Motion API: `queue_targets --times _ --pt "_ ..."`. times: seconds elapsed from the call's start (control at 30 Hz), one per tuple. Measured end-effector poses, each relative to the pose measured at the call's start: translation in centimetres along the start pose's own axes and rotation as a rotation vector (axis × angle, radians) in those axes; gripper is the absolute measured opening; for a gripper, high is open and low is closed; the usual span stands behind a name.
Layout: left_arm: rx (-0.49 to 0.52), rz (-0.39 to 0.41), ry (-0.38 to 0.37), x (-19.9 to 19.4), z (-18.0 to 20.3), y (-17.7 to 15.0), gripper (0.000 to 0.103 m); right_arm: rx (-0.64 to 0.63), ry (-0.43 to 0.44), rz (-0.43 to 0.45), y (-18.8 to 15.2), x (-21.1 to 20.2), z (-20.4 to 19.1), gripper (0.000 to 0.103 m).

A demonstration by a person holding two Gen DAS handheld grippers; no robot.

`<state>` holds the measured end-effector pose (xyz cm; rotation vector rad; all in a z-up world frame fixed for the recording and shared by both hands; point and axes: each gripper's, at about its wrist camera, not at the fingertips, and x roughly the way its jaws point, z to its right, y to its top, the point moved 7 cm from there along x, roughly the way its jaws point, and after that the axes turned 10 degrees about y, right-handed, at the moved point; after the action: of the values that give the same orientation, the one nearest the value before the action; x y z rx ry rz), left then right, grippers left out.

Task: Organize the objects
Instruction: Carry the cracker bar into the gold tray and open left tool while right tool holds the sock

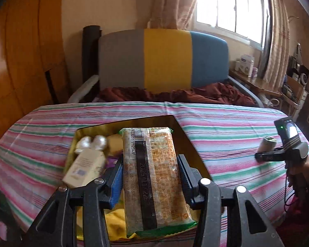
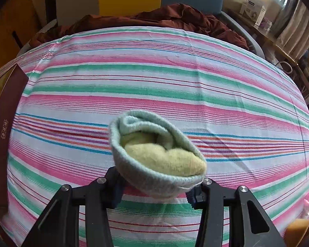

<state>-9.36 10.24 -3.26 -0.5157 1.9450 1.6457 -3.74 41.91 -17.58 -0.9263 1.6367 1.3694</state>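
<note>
Two grips are shown at once. Left gripper (image 1: pixel 151 177) pinches a flat snack packet (image 1: pixel 154 177) by its long edges, holding it above an open box (image 1: pixel 175 123) that sits on the striped bedsheet (image 1: pixel 226 127); right gripper (image 2: pixel 154 187) pinches a rolled sock bundle (image 2: pixel 156 156) above bare sheet, well apart from the box. Judged step: lowering the packet into the box. To do it well, keep the packet level, aim for the free space to the right of the cream carton (image 1: pixel 84 168) and the two pearly round wrappers (image 1: pixel 92 144), and release only once it rests on the contents. Packet film is glossy and crinkled, with a dark seam strip down its middle, and likely slippery. Box interior looks golden and smooth, its outer wall dark maroon (image 2: pixel 2 127). Sock bundle is soft, fuzzy knit, pale blue outside and yellow-green within, and will compress under the pads. Sheet is woven cotton, pink and green banded
</note>
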Motion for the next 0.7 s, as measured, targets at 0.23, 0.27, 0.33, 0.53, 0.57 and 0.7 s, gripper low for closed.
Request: queue_targets --times 0.23,0.27,0.33,0.53,0.57,0.7 --pt "-0.031 0.007 0.115 -0.4 -5.4 -1.6 0.048 -0.013 -0.017 0.007 -0.4 -0.5 0.0 0.048" --pt "-0.041 0.000 0.119 -0.3 -5.9 -1.9 0.048 -0.014 -0.019 0.007 -0.4 -0.6 0.0 0.048" --pt "-0.057 -0.011 0.122 0.0 -6.6 -2.3 0.048 -0.014 -0.022 0.010 -0.7 -0.8 0.0 0.048" --pt "-0.074 -0.041 0.108 1.1 -7.1 -2.8 0.048 -0.010 -0.029 0.014 -0.8 -0.9 -0.1 0.048" --pt "-0.073 -0.046 0.104 1.4 -7.0 -2.9 0.048 -0.011 -0.031 0.014 -0.8 -0.9 -0.1 0.048" --pt "-0.071 -0.070 0.093 2.4 -6.7 -3.2 0.048 -0.014 -0.036 0.015 -0.6 -0.8 -0.1 0.048"
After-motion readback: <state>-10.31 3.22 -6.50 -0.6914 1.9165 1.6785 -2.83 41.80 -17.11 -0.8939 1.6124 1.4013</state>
